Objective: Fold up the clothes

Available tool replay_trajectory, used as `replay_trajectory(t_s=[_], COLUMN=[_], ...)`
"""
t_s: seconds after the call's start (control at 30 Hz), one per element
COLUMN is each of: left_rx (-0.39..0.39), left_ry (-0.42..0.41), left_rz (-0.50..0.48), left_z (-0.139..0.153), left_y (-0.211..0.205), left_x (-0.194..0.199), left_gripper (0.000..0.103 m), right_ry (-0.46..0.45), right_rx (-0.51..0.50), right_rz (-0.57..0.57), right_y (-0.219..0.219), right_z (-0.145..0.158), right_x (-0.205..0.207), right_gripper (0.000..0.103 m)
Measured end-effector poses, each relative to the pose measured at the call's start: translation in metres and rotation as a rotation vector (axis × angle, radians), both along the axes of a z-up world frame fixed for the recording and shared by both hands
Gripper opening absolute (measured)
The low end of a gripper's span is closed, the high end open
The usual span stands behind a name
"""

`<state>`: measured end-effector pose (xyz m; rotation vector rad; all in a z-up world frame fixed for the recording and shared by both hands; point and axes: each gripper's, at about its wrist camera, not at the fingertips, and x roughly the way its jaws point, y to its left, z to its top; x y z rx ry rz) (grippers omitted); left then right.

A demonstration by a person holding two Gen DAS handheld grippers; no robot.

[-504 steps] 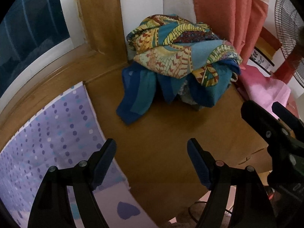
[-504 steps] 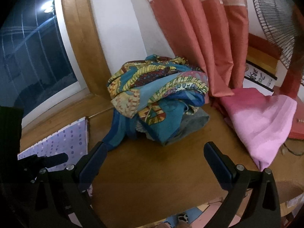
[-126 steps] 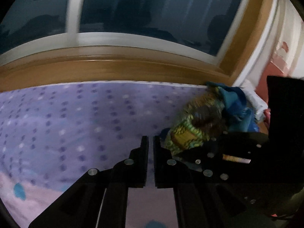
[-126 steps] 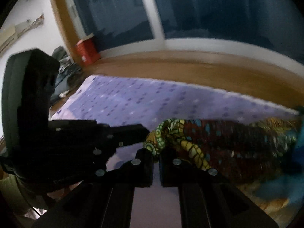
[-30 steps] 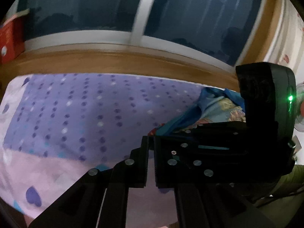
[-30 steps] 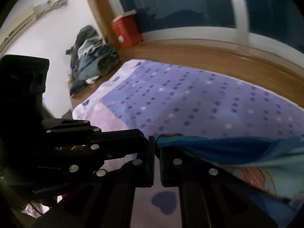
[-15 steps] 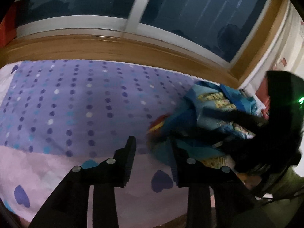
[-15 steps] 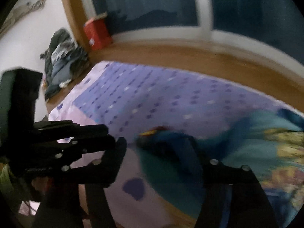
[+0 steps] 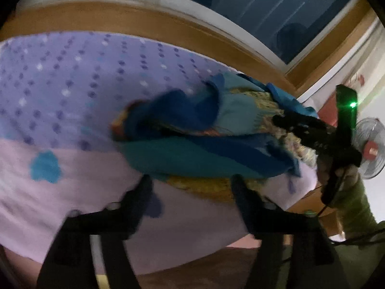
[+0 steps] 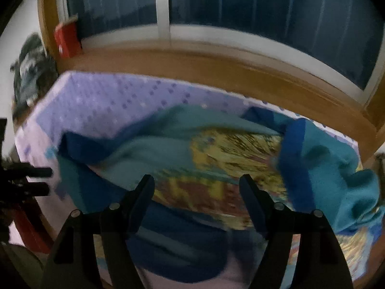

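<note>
A: Where is the garment?

B: The blue and teal patterned cloth (image 10: 216, 149) lies in a loose heap on the purple dotted sheet (image 10: 115, 101), spread across its near right part, yellow print showing in the middle.

A: Do the tools hold it?

B: No. The right gripper (image 10: 196, 190) hangs just over the cloth with its fingers wide apart, empty. The left gripper (image 9: 190, 187) is spread apart too, at the heap's near edge.

A: Around it?

B: A wooden sill (image 10: 216, 69) under dark window panes (image 10: 264, 12), a red box (image 10: 67, 38) at the left, a fan (image 9: 371, 149) at the right.
</note>
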<state>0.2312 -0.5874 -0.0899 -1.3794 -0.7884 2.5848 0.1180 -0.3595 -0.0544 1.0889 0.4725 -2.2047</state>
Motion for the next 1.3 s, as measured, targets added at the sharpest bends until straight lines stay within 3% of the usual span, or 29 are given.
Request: replay_trajectory(t_s=[0.17, 0.33, 0.47, 0.6, 0.8, 0.83, 0.87, 0.9, 0.93, 1.0, 1.03, 1.2, 1.3], left_rx=[0.084, 0.163, 0.169, 0.247, 0.201, 0.184, 0.152, 0.116, 0.088, 0.1, 0.102, -0.015, -0.094], left_ry=[-0.027, -0.078, -0.08, -0.096, -0.127, -0.128, -0.127, -0.134, -0.14, -0.142, -0.141, -0.053, 0.008], left_rz=[0.047, 0.092, 0.129, 0.172, 0.252, 0.255, 0.257, 0.247, 0.241, 0.257, 0.265, 0.335, 0.401], left_z=[-0.013, -0.03, -0.032, -0.037, -0.033, -0.032, -0.03, -0.03, -0.03, -0.031, -0.031, 0.004, 0.032], left_y=[0.022, 0.041, 0.055, 0.062, 0.074, 0.076, 0.077, 0.076, 0.074, 0.068, 0.065, 0.045, 0.011], left_x=[-0.02, -0.031, -0.037, -0.051, -0.067, -0.069, -0.07, -0.071, -0.071, -0.066, -0.064, -0.035, -0.007], left_gripper=[0.073, 0.073, 0.074, 0.076, 0.076, 0.073, 0.05, 0.012, 0.006, 0.007, 0.007, 0.006, 0.006], right_ry=[-0.016, 0.065, 0.105, 0.1, 0.061, 0.054, 0.048, 0.041, 0.035, 0.022, 0.015, 0.054, 0.08], right_rx=[0.07, 0.203, 0.257, 0.238, 0.143, 0.128, 0.112, 0.096, 0.08, 0.049, 0.033, -0.064, -0.126], right_rz=[0.13, 0.274, 0.356, 0.387, 0.362, 0.358, 0.354, 0.35, 0.346, 0.337, 0.333, 0.311, 0.309], right_y=[0.012, 0.026, 0.027, 0.019, 0.014, 0.013, 0.012, 0.011, 0.01, 0.009, 0.008, 0.008, 0.004], right_z=[-0.01, -0.013, -0.023, -0.032, -0.034, -0.034, -0.034, -0.035, -0.035, -0.036, -0.036, -0.008, 0.014], right_x=[-0.007, -0.008, -0.014, -0.021, -0.032, -0.034, -0.036, -0.038, -0.039, -0.043, -0.045, -0.036, -0.026], right_gripper=[0.074, 0.074, 0.074, 0.074, 0.073, 0.072, 0.067, 0.05, 0.028, 0.011, 0.008, 0.005, 0.005])
